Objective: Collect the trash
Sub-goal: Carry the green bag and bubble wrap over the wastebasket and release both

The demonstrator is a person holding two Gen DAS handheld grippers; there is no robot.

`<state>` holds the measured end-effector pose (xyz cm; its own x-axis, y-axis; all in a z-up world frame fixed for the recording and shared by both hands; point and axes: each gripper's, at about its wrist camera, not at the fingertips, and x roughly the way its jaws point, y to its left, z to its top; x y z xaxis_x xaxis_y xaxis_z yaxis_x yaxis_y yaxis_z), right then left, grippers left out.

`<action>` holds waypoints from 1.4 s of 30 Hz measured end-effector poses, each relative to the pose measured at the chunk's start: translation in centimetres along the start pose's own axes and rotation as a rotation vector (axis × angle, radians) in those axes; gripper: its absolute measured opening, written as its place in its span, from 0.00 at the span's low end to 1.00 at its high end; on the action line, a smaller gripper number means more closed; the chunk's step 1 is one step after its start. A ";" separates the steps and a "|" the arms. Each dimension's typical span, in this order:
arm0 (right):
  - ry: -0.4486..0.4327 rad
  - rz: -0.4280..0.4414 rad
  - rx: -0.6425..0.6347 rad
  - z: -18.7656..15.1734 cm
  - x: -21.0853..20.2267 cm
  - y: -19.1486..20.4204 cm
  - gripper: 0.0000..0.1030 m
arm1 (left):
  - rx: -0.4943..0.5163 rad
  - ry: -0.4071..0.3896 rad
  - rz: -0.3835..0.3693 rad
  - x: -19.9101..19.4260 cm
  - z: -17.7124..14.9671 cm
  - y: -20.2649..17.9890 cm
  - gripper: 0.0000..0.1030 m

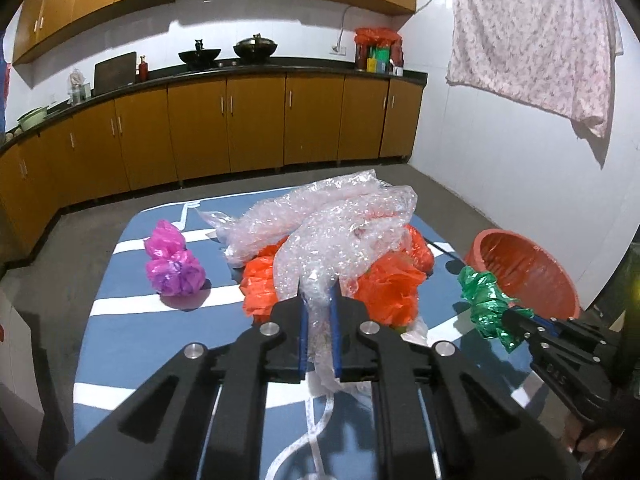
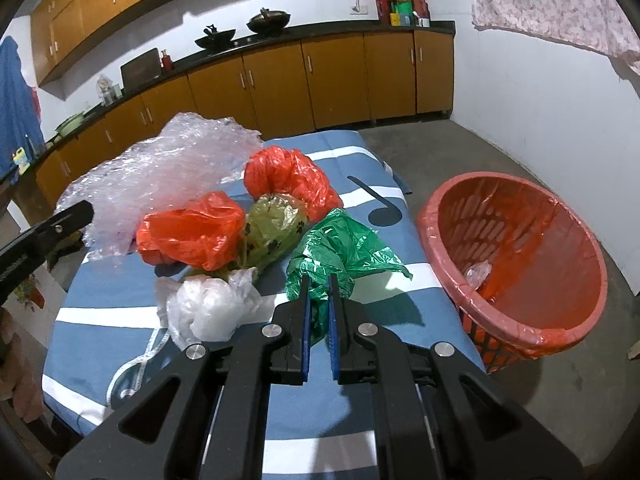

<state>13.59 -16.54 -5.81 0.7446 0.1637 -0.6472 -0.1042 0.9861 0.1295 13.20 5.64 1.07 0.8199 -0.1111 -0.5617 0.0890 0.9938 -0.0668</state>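
Red basket [image 2: 516,332], green bag [image 2: 340,252], blue-striped cloth [image 2: 120,344]

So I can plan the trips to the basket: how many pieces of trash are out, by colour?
Clear bubble wrap: 1
Red bags: 2
Green bag: 1
Olive paw-print bag: 1
White bag: 1
Magenta bags: 2
Total: 8

Bright indoor light, hard shadows on the white wall, fisheye bending, dark vignetted corners

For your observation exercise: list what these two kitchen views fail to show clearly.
- Left wrist view: most of the orange bags lie under the bubble wrap.
- Left wrist view: the red basket is cut off by the green bag; its contents are unseen.
- Right wrist view: countertop boxes too small to read.
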 end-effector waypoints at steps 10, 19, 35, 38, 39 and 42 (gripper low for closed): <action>-0.050 0.005 0.002 0.0 -3.0 -0.1 0.08 | -0.009 -0.046 -0.034 -4.5 -0.3 0.1 0.10; -0.110 -0.023 0.021 0.4 -6.2 -1.8 0.08 | -0.023 -0.084 -0.065 -7.1 0.4 -1.0 0.10; -0.177 -0.141 0.085 0.6 -9.1 -7.4 0.08 | 0.021 -0.093 -0.126 -5.7 1.7 -5.8 0.10; -0.186 -0.169 0.092 0.7 -9.4 -8.4 0.08 | 0.030 -0.088 -0.147 -4.8 1.9 -7.0 0.10; -0.190 -0.180 0.093 0.8 -9.4 -8.7 0.08 | 0.032 -0.086 -0.152 -4.5 1.8 -7.3 0.10; -0.195 -0.207 0.092 0.9 -9.5 -9.7 0.08 | 0.037 -0.077 -0.172 -3.4 1.9 -8.4 0.10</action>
<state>8.12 -27.65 -0.27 0.8572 -0.0581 -0.5116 0.1168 0.9897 0.0832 10.74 -2.36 5.16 0.8314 -0.2803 -0.4797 0.2510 0.9598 -0.1257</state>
